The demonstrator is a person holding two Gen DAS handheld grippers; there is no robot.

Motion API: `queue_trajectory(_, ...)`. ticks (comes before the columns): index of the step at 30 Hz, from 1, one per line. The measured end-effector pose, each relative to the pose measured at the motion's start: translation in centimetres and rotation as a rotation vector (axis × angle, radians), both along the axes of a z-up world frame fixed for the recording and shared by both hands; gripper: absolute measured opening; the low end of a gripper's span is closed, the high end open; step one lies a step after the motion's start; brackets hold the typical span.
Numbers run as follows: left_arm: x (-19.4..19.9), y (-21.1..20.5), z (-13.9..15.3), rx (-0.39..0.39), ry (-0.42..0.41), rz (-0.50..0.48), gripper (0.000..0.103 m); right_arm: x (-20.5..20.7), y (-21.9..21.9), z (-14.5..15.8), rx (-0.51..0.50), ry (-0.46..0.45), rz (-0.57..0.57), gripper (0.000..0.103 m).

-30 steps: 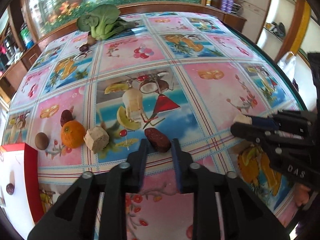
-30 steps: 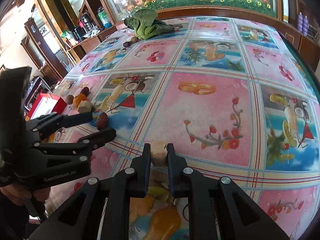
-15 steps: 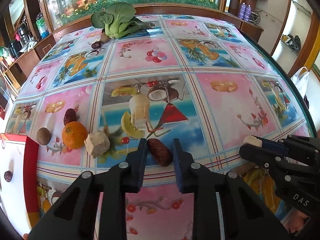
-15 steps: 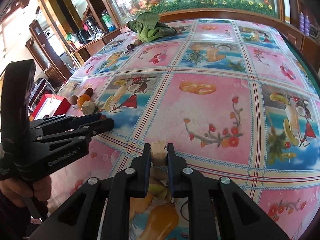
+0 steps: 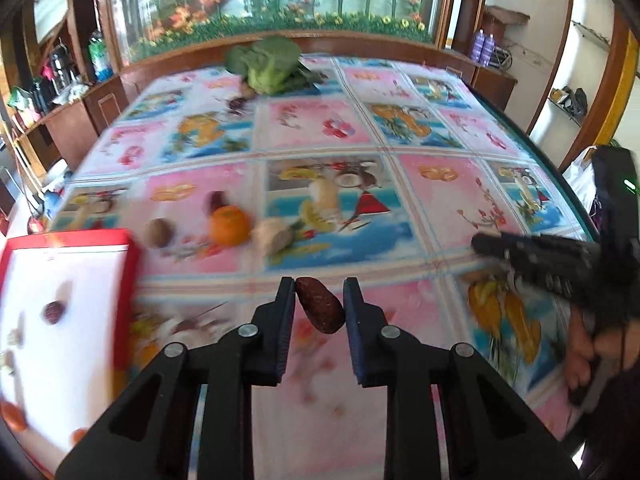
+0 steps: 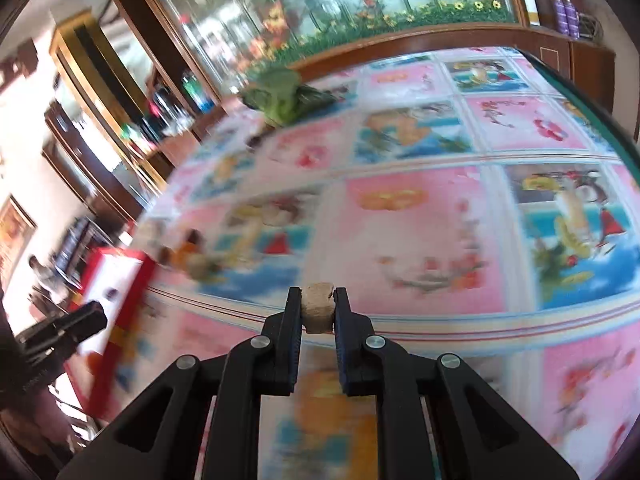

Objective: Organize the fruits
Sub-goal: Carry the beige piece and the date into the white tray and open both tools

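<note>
My left gripper is shut on a dark red date, lifted off the patterned tablecloth. To its left lies a red-rimmed white box holding another date. Beyond the fingers lie an orange, a brown round fruit, a tan chunk and a dark fruit. My right gripper is shut on a small tan chunk; it appears as a dark shape at the right of the left wrist view.
A leafy green vegetable lies at the table's far end, with a dark fruit near it. A wooden ledge and a flower-painted glass panel run behind. The table edge curves down the right side.
The left gripper closed on the date and lifted it, drifting left so the red box looms larger. The right gripper kept its chunk and tilted; both views are now motion-blurred.
</note>
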State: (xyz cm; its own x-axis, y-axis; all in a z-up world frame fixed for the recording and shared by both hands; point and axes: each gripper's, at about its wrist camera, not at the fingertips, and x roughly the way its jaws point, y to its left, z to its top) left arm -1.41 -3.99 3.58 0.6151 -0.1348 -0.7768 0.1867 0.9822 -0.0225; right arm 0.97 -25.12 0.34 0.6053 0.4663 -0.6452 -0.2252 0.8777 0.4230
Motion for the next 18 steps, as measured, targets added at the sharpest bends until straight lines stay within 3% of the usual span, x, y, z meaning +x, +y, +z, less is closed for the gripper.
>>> queue_trajectory(4,-2.8,4.4,1.9,-0.007,-0.050,0.030,0.026,-0.8,5.4,0.7,0.080,-0.012,0.069,0.012)
queue_trajectory(11,-5.9,14.0,4.3,-0.036,-0.140,0.170,0.026,-0.7,17.8,2.6,0.153,0.004,0.283,0.012)
queue_trajectory(18,-6.7,21.6,3.7,-0.045,-0.151,0.317,0.026,0.6,25.4,3.0,0.103,-0.003,0.383,0.012)
